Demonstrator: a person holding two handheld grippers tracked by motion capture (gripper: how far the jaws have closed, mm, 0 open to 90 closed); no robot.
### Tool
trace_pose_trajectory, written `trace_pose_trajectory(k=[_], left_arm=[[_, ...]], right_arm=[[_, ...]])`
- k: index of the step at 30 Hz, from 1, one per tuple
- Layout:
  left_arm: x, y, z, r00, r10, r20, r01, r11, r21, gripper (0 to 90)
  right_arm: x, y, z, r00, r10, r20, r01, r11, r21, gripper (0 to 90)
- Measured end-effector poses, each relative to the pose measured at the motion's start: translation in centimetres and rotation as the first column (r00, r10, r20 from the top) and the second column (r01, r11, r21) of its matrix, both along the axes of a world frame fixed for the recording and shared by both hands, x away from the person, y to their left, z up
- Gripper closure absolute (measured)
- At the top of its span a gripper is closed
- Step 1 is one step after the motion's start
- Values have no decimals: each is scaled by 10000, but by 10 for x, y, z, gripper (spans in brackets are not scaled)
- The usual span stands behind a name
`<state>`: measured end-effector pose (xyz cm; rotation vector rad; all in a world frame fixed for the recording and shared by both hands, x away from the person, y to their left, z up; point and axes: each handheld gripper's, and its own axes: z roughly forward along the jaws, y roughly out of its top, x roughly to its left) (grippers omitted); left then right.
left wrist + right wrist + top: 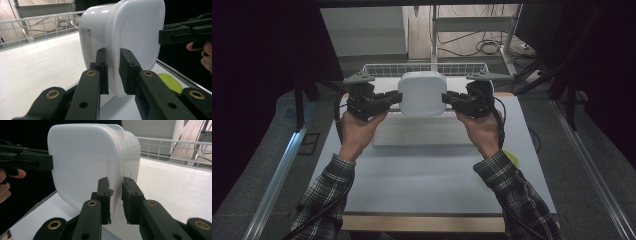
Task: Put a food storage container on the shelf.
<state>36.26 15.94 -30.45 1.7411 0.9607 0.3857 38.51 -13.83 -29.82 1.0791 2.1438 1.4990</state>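
Between the fingers (102,65) of the left gripper (113,71) sits the rim of a white plastic container (130,35), and the pads are closed on it from either side. The right gripper (115,198) does the same at the opposite edge of the container, its fingers (130,200) pinched on the lip where the lid meets the tub. From the high view, the container (422,93) hangs in the air between the left gripper (394,98) and the right gripper (447,98), one at each flank, with a hand behind each.

Below the container lies the worktop (427,170), and a flat white tray or board (422,136) rests on it just under and nearer the person than the container. Beyond the container stands a white wire basket (382,69) along the far edge of the worktop. A yellow-green lid or disc (172,82) lies on the worktop to the right of the container, near the person's right sleeve.

By my judgement the pick-up is done: the container is gripped on both sides and clear of the worktop. What remains is carrying it to wherever it belongs, possibly the basket beyond it, setting it down level and letting go with both grippers. The pictures do not tell which resting place is meant.
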Motion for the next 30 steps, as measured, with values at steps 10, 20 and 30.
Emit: trace_pose_trajectory(k=[10, 20, 30], left_arm=[[21, -3, 0, 9997, 136, -185, -138, 9998, -111, 781], [36, -6, -10, 9991, 403, -118, -403, 9992, 11, 751], [41, -13, -11, 9968, 715, 361, -731, 9963, 454, 650]], right_arm=[[23, 1, 1, 9995, -274, -172, 274, 9996, -26, 766], [39, 4, -3, 9982, -377, -456, 374, 9993, -68, 760], [48, 7, -2, 9983, -254, -517, 252, 9997, -40, 714]])
